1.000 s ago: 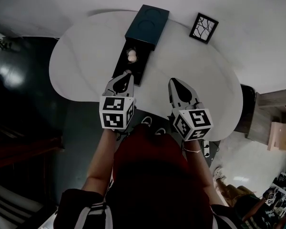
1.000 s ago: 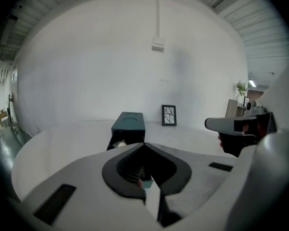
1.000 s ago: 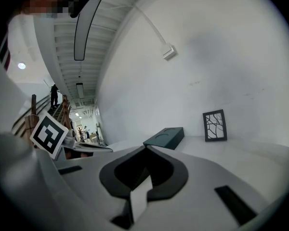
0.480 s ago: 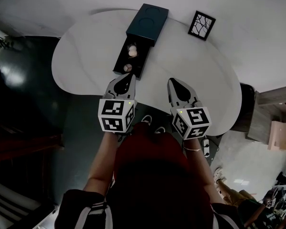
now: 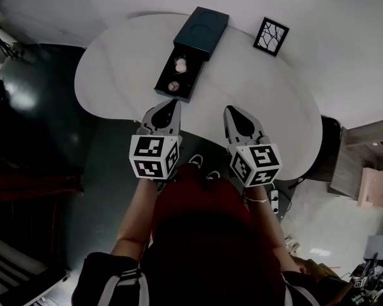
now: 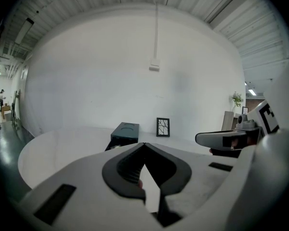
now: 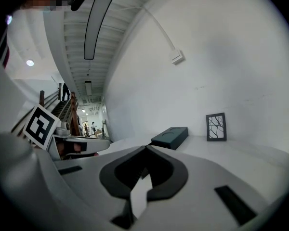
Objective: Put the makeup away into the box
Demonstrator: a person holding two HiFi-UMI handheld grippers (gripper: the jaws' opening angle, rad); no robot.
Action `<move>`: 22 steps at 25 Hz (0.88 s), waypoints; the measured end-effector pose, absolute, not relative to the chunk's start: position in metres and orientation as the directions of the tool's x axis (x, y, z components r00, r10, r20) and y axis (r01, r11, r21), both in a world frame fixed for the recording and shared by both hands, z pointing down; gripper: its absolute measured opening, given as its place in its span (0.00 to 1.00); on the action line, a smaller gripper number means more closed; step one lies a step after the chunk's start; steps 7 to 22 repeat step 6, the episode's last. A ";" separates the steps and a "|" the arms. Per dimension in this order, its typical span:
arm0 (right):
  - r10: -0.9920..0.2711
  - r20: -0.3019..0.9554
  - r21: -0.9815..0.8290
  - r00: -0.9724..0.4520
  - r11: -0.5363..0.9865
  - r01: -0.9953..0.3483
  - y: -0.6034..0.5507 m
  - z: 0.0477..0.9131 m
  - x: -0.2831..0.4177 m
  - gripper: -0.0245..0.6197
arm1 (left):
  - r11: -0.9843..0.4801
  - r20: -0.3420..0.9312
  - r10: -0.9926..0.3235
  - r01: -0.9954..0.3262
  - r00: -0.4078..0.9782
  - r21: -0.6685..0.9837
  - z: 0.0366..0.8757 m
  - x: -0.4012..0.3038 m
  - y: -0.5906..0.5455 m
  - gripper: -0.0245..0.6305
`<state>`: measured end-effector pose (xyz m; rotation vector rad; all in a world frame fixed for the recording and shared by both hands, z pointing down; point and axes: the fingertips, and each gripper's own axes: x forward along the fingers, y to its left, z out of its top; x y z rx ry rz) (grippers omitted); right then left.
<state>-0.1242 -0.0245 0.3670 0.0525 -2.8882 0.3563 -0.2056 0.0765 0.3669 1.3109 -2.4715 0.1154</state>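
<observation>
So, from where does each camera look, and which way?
Head view: on the head, steeply down at table, box, left gripper, right gripper; forearms show.
Left gripper view: on that gripper, along its shut jaws toward the box; right gripper shows at right.
Right gripper view: likewise toward the box; left gripper shows at left.
Shared: all three see box and picture frame.

Table [image 5: 115, 62] is looking smooth, matt white; box [image 5: 202, 27] is showing a matt dark finish; floor [image 5: 32, 101] is gleaming glossy; left gripper [image 5: 170, 104] & right gripper [image 5: 230, 109] are looking matt grey plastic.
</observation>
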 end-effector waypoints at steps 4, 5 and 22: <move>0.011 0.220 -0.242 -0.975 0.969 -0.044 -0.021 0.365 -0.121 0.06 | 0.579 0.325 -0.785 -0.811 -0.527 0.083 0.365 -0.198 0.080 0.07; 0.014 0.217 -0.242 -0.976 0.969 -0.040 -0.019 0.364 -0.120 0.06 | 0.580 0.324 -0.785 -0.811 -0.529 0.082 0.364 -0.196 0.081 0.07; 0.018 0.214 -0.243 -0.977 0.969 -0.036 -0.018 0.364 -0.118 0.06 | 0.581 0.323 -0.784 -0.810 -0.529 0.082 0.364 -0.194 0.082 0.07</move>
